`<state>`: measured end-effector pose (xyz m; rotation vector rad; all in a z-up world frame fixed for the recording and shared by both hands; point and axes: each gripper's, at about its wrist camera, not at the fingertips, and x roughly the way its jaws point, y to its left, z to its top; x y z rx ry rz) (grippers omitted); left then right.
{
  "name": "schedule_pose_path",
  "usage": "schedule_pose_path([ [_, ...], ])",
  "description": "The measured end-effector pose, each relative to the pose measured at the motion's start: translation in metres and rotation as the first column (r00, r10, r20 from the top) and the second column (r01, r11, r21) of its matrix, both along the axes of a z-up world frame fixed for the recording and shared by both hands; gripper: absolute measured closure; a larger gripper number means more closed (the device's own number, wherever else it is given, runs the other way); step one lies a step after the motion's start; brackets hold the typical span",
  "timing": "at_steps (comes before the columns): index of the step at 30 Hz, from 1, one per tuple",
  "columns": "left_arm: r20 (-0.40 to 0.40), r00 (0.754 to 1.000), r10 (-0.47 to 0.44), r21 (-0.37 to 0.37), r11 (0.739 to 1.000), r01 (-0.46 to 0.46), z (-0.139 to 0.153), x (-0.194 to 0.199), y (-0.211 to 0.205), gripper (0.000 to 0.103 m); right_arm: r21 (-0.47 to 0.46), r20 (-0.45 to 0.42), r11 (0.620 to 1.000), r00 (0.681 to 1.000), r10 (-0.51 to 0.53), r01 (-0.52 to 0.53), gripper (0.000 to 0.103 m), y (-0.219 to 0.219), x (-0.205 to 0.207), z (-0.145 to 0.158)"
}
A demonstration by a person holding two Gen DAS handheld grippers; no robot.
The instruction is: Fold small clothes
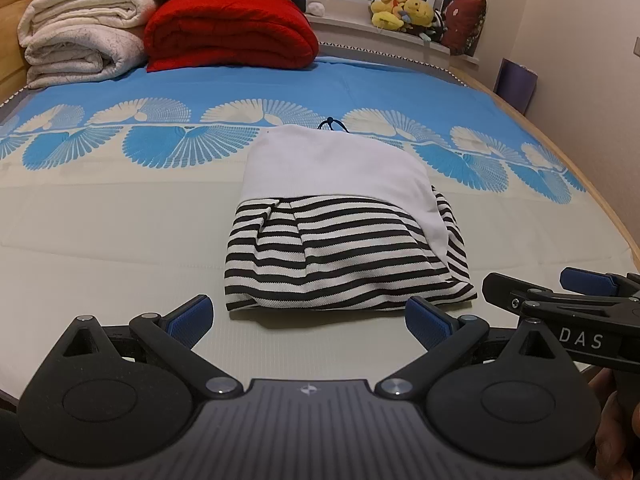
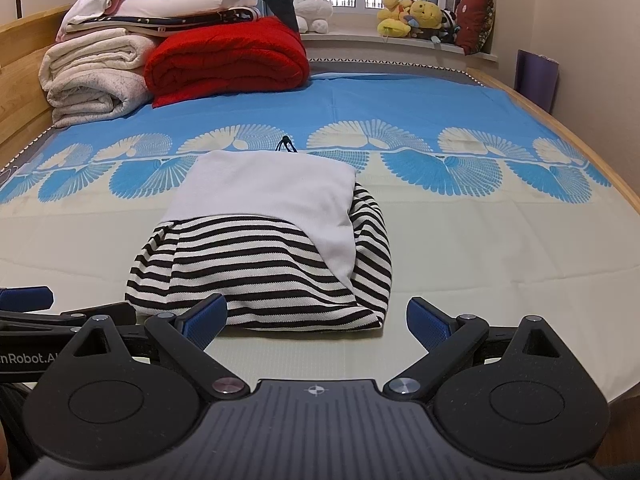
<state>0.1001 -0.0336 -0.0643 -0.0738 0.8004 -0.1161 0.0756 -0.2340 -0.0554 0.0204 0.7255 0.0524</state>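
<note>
The bed (image 1: pixel 100 220) wears a cream sheet with a blue band of fan-shaped motifs across its far half. A folded black-and-white striped garment (image 1: pixel 344 248), white cloth uppermost, lies on the cream part near the front edge. At the far end, a rolled white quilt (image 1: pixel 80 48) lies just beside a folded red blanket (image 1: pixel 232 32).

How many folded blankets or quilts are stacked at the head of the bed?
At least 3: a red quilt, a cream blanket to its left, and a dark-trimmed one on top. More may be hidden.

Striped garment (image 1: pixel 340 248) — folded, on bed.
</note>
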Motion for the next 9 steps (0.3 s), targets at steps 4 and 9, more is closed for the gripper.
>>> schedule_pose_path([
  [4, -0.003, 1.0, 0.0, 0.001, 1.0, 0.0, -0.0009, -0.0001, 0.001, 0.001, 0.0, -0.004, 1.0, 1.0, 0.001, -0.001, 0.007, -0.0012, -0.0011, -0.0029],
  [9, -0.005, 1.0, -0.003, 0.003, 1.0, 0.003, -0.0017, 0.0002, 0.0022, 0.001, 0.0, -0.009, 1.0, 1.0, 0.003, -0.003, 0.007, -0.0021, -0.0006, -0.003],
])
